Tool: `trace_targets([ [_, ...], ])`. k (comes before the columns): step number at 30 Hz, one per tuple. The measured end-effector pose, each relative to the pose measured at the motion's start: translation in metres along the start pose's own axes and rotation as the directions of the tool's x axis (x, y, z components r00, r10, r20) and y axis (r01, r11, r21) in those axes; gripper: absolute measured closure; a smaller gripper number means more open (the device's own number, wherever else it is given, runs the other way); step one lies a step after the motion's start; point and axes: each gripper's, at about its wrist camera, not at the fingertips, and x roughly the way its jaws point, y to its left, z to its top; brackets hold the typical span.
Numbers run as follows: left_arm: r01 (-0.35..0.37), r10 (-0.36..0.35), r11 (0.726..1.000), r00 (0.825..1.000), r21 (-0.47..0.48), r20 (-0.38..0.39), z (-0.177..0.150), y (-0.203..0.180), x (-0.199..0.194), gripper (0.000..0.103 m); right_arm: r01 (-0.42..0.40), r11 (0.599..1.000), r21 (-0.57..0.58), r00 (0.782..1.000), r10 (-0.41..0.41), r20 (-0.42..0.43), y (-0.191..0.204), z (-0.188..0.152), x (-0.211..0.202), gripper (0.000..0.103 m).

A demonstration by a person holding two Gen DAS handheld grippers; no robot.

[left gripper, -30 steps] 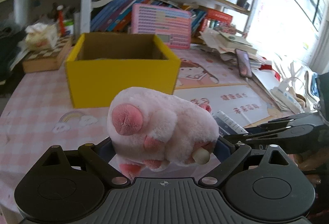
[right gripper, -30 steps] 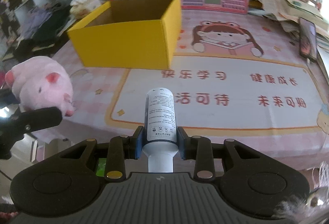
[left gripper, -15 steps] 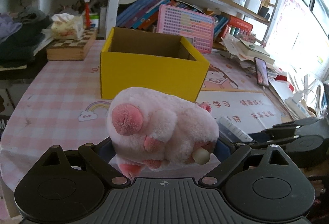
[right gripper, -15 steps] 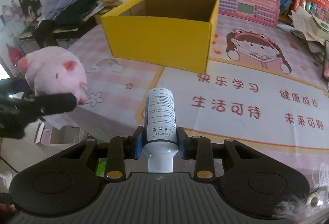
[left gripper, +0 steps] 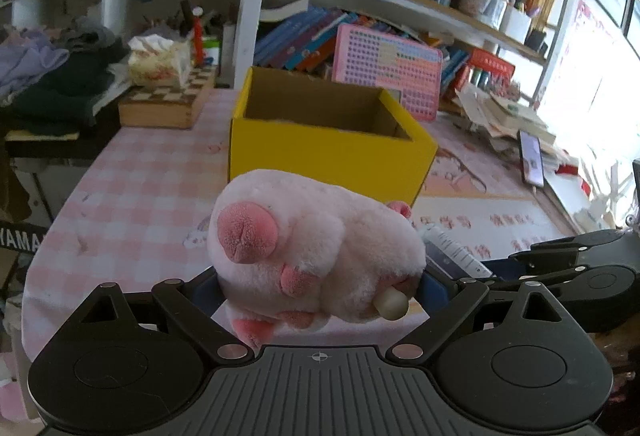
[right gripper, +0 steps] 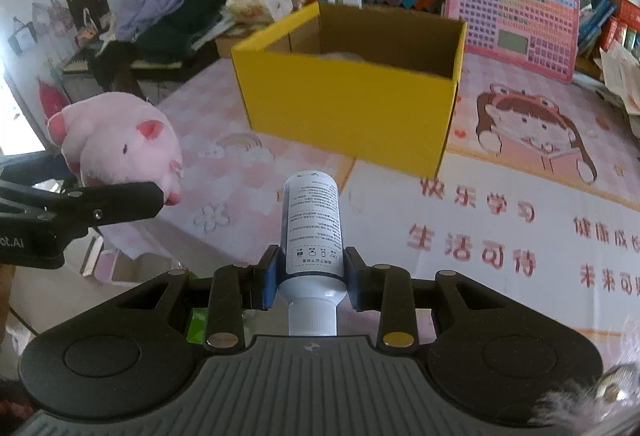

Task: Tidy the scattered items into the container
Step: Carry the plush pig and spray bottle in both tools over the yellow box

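My left gripper [left gripper: 320, 288] is shut on a pink plush pig [left gripper: 316, 248] and holds it in the air before the table's near edge; the pig also shows in the right wrist view [right gripper: 120, 143]. My right gripper [right gripper: 312, 276] is shut on a white bottle [right gripper: 314, 224] with printed text, its cap toward me. The open yellow cardboard box [left gripper: 328, 155] stands on the pink table ahead of both grippers, also in the right wrist view [right gripper: 352, 115]. Something pale lies inside it. The bottle shows beside the pig in the left wrist view [left gripper: 452, 256].
A pink checked cloth [left gripper: 140, 195] and a printed play mat [right gripper: 500, 195] cover the table. A pink keyboard toy [right gripper: 512, 19] leans behind the box. A chessboard box [left gripper: 168, 103], piled papers and a phone [left gripper: 532, 159] lie around. Shelves of books rise behind.
Both grippers have pulled back and risen with their loads; the yellow box looks farther away and the views have swung left, showing more of the table's left side.
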Motion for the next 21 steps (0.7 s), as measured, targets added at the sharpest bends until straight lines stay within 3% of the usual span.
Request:
trace_targets([
  [9,-0.036,0.033,0.998,0.998,0.049,0.059,0.026,-0.01,0.007,0.008,-0.036,0.999,0.037,0.996,0.032,0.086,-0.019,0.033,-0.001,0.072],
  [15,-0.067,0.053,0.992,0.99,0.105,0.134,0.067,-0.018,0.021,0.008,-0.051,0.999,0.017,0.982,0.047,0.18,-0.04,0.081,0.0,0.072],
  [21,-0.091,0.072,0.99,0.983,0.11,0.169,0.105,-0.024,0.053,0.008,-0.036,0.999,-0.029,0.976,0.041,0.214,-0.07,0.13,0.018,0.072],
])
